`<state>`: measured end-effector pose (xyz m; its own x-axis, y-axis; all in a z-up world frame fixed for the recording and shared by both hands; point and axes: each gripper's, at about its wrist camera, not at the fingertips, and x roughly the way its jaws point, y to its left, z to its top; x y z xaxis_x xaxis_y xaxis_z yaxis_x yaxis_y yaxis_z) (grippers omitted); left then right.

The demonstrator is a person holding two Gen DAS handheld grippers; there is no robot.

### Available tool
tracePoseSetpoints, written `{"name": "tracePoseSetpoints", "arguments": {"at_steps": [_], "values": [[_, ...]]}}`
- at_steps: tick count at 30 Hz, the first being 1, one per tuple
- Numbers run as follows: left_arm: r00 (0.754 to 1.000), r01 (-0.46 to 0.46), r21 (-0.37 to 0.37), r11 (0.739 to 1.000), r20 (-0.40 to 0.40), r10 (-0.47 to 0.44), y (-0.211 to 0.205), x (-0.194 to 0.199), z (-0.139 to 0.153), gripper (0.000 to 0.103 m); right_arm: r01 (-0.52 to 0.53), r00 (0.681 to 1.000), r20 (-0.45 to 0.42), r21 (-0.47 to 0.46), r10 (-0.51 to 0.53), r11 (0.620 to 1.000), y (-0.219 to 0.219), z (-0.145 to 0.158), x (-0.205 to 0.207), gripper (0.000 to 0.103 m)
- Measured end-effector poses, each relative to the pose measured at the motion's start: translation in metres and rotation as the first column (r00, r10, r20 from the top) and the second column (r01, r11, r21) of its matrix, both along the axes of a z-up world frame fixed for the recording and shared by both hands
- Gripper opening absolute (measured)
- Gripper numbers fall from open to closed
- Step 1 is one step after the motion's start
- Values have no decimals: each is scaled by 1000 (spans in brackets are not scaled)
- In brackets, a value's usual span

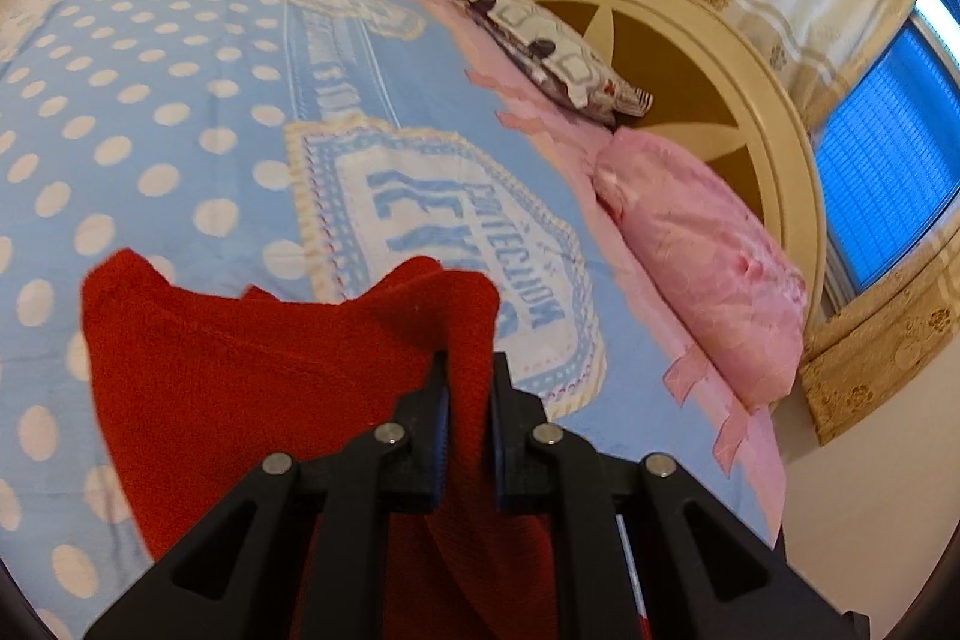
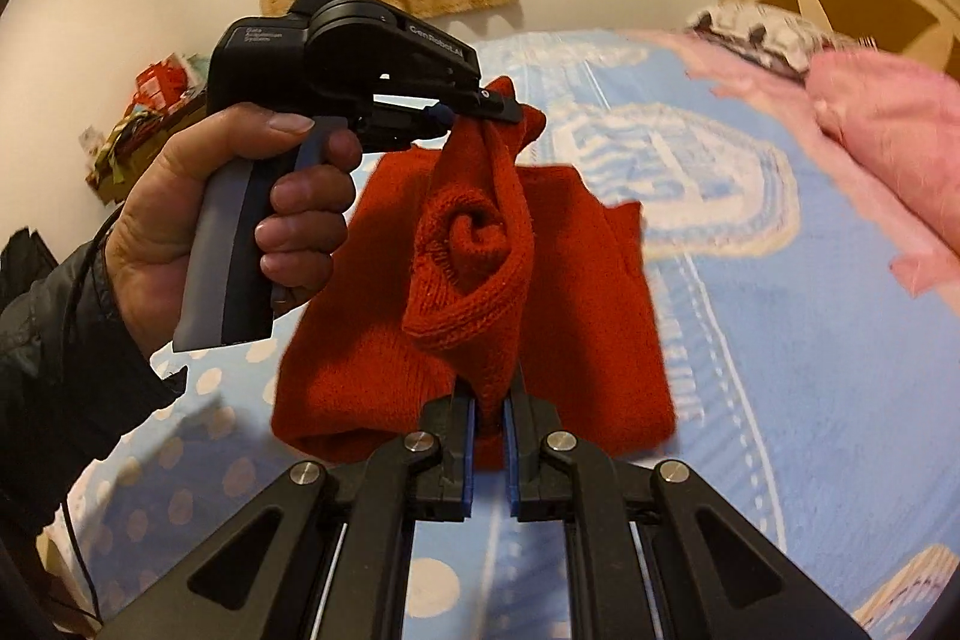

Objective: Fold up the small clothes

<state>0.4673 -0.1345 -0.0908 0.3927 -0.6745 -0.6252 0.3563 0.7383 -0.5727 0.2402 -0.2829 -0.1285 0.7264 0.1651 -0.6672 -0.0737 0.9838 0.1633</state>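
Note:
A small red knitted sweater hangs in the air above the bed, held at two points. My left gripper is shut on a fold of the red sweater, whose body drapes down to the left. In the right wrist view the left gripper shows side on in a person's hand, pinching the sweater's top. My right gripper is shut on a lower bunch of the same sweater, with a rolled sleeve opening just above it.
The bed has a light blue polka-dot blanket with a printed badge. A pink pillow and a patterned pillow lie by the round cream headboard. A window and curtains are at the right. A cluttered shelf stands by the far wall.

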Motion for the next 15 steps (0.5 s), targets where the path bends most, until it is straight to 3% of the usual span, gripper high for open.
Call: {"name": "tracePoseSetpoints", "arguments": {"at_steps": [15], "values": [[996,72,114,991,42,-78,-50,-10,-9,13,77,994,-83,119,-67,990,-36,-21,-2,7]]}}
